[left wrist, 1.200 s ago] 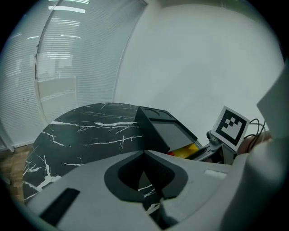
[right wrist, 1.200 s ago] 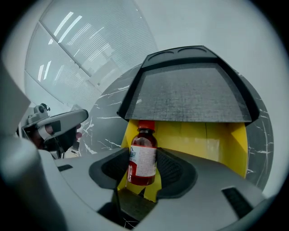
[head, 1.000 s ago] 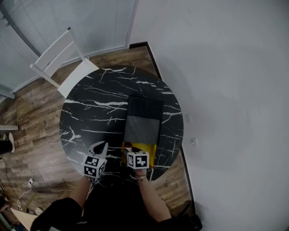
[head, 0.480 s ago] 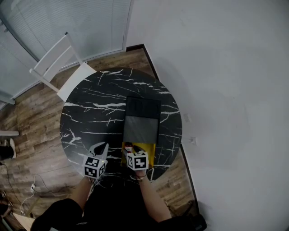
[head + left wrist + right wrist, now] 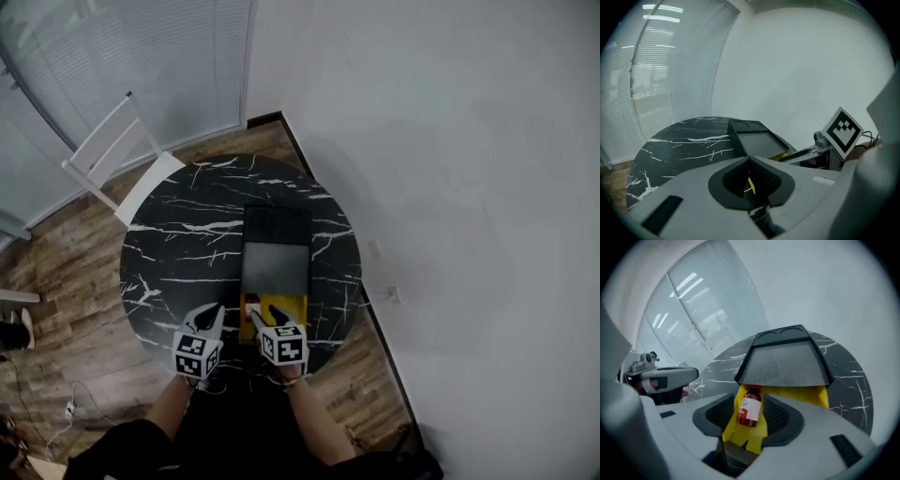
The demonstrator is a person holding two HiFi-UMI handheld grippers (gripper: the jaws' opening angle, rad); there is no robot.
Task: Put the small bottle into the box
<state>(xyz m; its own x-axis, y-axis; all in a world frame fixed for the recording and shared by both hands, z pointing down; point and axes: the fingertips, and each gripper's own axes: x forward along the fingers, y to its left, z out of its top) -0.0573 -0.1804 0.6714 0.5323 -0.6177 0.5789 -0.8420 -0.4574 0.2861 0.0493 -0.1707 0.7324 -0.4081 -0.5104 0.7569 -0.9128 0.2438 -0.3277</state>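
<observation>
The small bottle [image 5: 749,408], red liquid with a white label, lies on the yellow tray [image 5: 806,396] of the box, just in front of its raised grey lid [image 5: 785,364]. My right gripper [image 5: 752,420] straddles the bottle; its jaws are closing, and yellow still shows between the pads and the bottle. In the head view the box [image 5: 277,262] sits on the round black marble table [image 5: 178,253], with the right gripper [image 5: 267,314] at its near yellow end. My left gripper [image 5: 214,311] hangs just left of it, jaws together and holding nothing.
A white chair [image 5: 112,155] stands at the table's far left on the wooden floor. A white wall runs close along the right side, and blinds cover the window behind. The left gripper's body [image 5: 661,376] is close on the right gripper's left.
The head view has shifted, so the table sits a little further left. Both grippers stay at the table's near edge, the right one now reaching over the yellow tray.
</observation>
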